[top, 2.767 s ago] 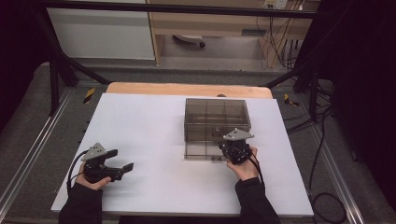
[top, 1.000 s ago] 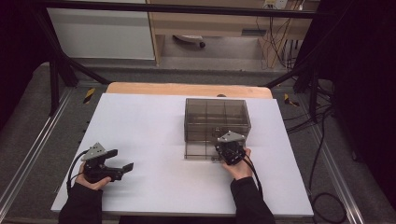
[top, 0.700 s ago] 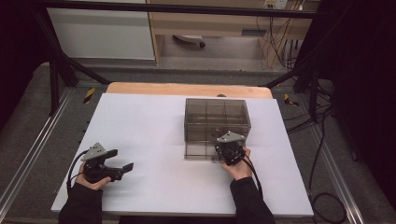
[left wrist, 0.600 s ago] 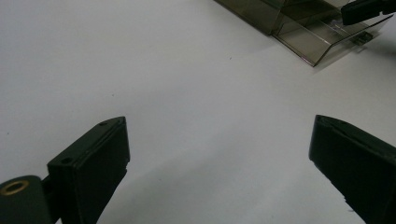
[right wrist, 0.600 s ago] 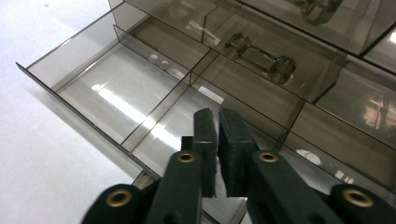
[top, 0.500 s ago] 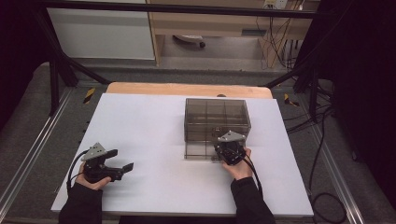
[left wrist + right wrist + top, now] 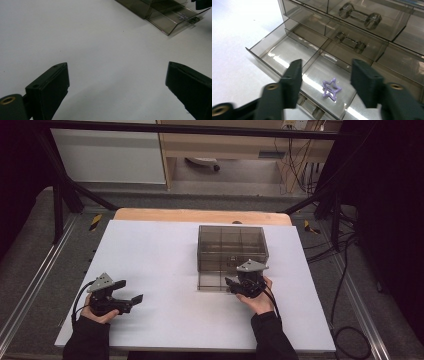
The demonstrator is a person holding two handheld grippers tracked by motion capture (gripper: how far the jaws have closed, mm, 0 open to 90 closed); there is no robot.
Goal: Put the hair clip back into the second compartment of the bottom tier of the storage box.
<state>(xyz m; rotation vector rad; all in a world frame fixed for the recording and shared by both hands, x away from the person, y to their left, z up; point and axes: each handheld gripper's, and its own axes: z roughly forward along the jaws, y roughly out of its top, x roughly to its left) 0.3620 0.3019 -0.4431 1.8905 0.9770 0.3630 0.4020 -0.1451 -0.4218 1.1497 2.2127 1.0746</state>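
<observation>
The right gripper hangs over the pulled-out bottom drawer of a smoky clear drawer cabinet; its fingers have just been opening and stand apart, with nothing pressed between them. Below that gap a purple star lies flat on the floor of the drawer's right-hand compartment, near the front wall and clear of the divider. The closed drawers above, with their dumbbell-shaped handles, rise close behind. The left gripper rests well away near the counter's front left corner, fingers wide apart and empty, with bare white surface between it and the cabinet.
</observation>
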